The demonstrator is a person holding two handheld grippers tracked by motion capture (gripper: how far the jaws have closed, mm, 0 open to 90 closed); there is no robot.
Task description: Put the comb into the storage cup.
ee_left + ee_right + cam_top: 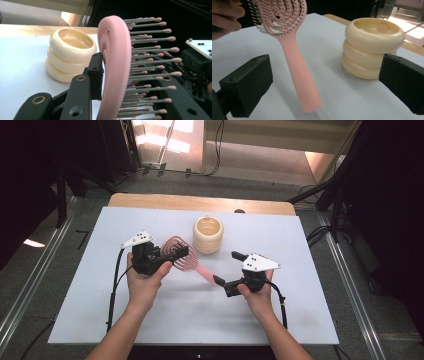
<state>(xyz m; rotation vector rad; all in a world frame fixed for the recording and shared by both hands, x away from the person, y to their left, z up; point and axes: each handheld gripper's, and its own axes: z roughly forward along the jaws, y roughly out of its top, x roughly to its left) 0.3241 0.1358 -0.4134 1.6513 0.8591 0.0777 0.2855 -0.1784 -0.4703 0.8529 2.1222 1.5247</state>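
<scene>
Cream ringed cup (208,234) upright, hollow bare; pink hairbrush (182,255) outside it.

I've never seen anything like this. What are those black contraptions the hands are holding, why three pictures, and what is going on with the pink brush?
A person holds a hand-worked clamp in each hand. One picture looks down from above; the other two come from cameras riding on each clamp. The left gripper is shut on the head of a pink hairbrush. The right gripper stands open, with the brush's handle between its jaws but untouched. A cream ringed cup stands behind them on the white table.
</scene>
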